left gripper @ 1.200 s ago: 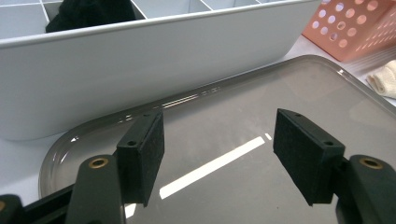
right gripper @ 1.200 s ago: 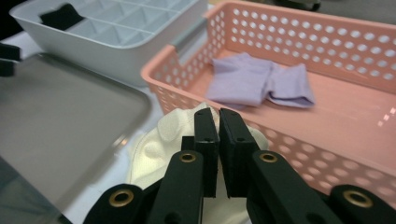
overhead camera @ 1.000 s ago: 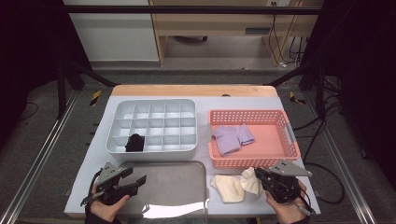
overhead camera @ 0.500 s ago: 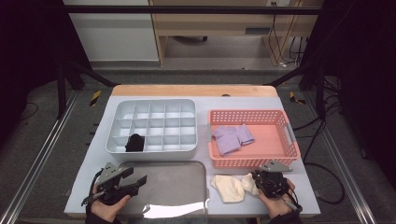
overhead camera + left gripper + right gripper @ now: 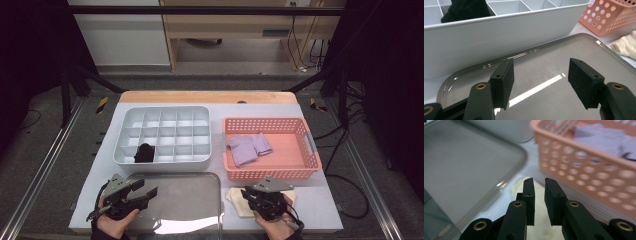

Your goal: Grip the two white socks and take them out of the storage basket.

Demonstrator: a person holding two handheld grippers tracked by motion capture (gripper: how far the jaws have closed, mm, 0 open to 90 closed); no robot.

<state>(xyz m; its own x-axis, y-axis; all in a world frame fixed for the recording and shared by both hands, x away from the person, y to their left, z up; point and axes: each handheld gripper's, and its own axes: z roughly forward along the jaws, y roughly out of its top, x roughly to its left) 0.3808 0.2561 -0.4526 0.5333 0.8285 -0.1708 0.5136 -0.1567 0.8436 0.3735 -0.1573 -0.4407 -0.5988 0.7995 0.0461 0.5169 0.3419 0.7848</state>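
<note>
Two grippers on our worktop (image 5: 320, 205): the right gripper (image 5: 268, 199) sits low over the cream cloth (image 5: 239, 204), which lies just in front of the pink basket (image 5: 272, 173) and beside the steel tray (image 5: 200, 200); its fingers (image 5: 529, 195) stand nearly together with a thin gap, pinching nothing that we can see. The left gripper (image 5: 141, 192) hovers over the tray's near-left corner, fingers (image 5: 504, 82) spread wide and empty. We judge the cloth light, soft and limp, likely to sag and unfold; best taken at a bunched fold near its middle. Room is tight: basket wall behind, tray rim to the left, worktop edge near. Also noted: grey divided box (image 5: 165, 160) with one black item (image 5: 144, 152); lilac cloths (image 5: 248, 147) in the basket.
</note>
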